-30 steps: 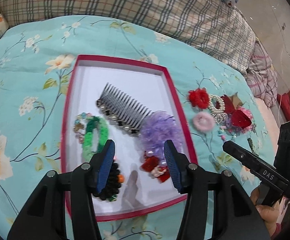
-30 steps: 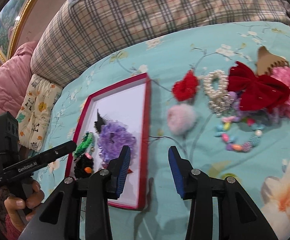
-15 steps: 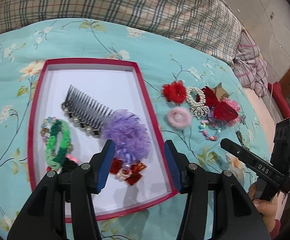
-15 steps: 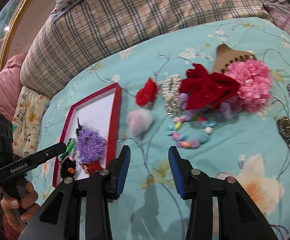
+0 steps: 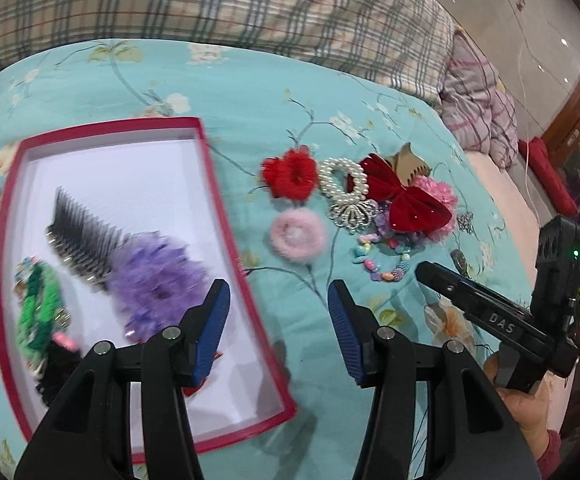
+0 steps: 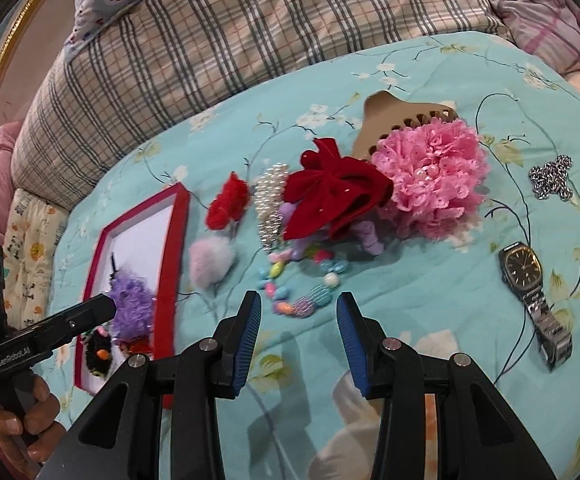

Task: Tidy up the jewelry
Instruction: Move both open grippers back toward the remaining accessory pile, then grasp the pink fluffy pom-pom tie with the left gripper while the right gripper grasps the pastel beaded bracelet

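Note:
A red-rimmed white tray (image 5: 218, 184) (image 6: 178, 236) lies on the teal bedspread and holds a black comb (image 5: 78, 236), a purple scrunchie (image 5: 154, 276) (image 6: 130, 304), a green band (image 5: 38, 312) and a black scrunchie (image 5: 56, 368). To its right lie a red scrunchie (image 5: 290, 174) (image 6: 228, 204), a pearl bracelet (image 5: 344, 180) (image 6: 270, 200), a pale pink pom (image 5: 298, 234) (image 6: 210, 262), a red bow (image 5: 406, 198) (image 6: 336, 196), a bead bracelet (image 5: 382, 264) (image 6: 298, 280), a pink flower scrunchie (image 6: 430, 176) and a wristwatch (image 6: 530, 284). My left gripper (image 5: 278, 332) is open over the tray's right rim. My right gripper (image 6: 298, 344) is open and empty just before the bead bracelet.
A plaid pillow (image 5: 210, 4) (image 6: 250, 36) borders the far side. A wooden comb (image 6: 394, 120) lies behind the pink flower scrunchie, a silver chain ornament (image 6: 550, 178) at the right. The bed's right edge (image 5: 502, 184) drops toward the floor.
Both grippers have swung to the right. The tray has slid to the left in both views and the loose pile now sits ahead of the right gripper. Both stay open.

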Available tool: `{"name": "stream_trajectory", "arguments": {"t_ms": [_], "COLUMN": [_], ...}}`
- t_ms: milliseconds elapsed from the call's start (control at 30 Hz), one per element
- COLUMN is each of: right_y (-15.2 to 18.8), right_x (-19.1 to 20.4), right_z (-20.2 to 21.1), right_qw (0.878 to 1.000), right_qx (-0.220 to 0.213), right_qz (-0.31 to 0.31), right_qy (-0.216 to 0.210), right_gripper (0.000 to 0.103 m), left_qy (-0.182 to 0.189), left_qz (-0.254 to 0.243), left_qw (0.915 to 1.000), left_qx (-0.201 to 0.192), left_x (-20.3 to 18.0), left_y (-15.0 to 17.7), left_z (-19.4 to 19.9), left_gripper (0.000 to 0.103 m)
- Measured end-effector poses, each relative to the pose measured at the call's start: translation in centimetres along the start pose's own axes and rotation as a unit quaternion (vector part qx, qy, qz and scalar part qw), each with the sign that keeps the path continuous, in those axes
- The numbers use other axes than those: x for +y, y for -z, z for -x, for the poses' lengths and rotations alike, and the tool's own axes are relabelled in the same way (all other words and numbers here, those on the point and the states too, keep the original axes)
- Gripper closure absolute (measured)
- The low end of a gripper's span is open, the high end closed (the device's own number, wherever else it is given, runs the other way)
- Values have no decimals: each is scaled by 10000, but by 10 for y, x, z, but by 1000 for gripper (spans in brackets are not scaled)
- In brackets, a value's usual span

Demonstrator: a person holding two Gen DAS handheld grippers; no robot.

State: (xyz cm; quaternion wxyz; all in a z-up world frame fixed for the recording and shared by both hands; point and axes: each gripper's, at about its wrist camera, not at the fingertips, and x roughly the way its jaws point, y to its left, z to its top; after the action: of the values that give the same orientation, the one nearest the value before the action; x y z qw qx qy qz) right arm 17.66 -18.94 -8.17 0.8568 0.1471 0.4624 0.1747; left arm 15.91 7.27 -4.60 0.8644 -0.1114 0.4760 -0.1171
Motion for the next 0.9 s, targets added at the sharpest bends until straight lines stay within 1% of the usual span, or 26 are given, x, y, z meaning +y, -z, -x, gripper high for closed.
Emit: {"name": "stream_trajectory", "arguments": {"t_ms": [233,367,433,467,500,533,600,833,900], "right_y": [-8,-10,-10,-10,-11,-12,-12,-11,-11], "right_x": [-7,-8,-9,-10,-11,-12,-17,-24,-25], "right_z": [-28,-35,-36,-37,-37,-38,-35,-18,-14], "right_qw": [9997,9996,9994,9992,9988,9987,9990,9994,9995], "right_qx": [224,255,287,311,339,358,377,277,237], "right_qz": [30,70,105,114,143,145,64,52,27], "right_qy": [102,135,178,216,310,338,235,220,211], "right_gripper": [61,63,67,72,86,91,92,92,92], "left_qy": [44,58,8,1,-2,7,-6,-112,-121], "left_qz": [-194,-307,-366,-378,-383,-395,-443,-531,-531], "left_qw": [9996,9991,9987,9985,9984,9982,9978,9960,9961], "left_qx": [187,302,362,390,426,450,498,716,688], "left_x": [-11,-16,-17,-17,-17,-18,-20,-26,-26], "left_y": [-11,-16,-19,-20,-22,-23,-25,-28,-28], "left_z": [-24,-38,-47,-50,-55,-59,-67,-99,-104], "left_gripper": [51,50,50,50,50,50,50,50,50]}}
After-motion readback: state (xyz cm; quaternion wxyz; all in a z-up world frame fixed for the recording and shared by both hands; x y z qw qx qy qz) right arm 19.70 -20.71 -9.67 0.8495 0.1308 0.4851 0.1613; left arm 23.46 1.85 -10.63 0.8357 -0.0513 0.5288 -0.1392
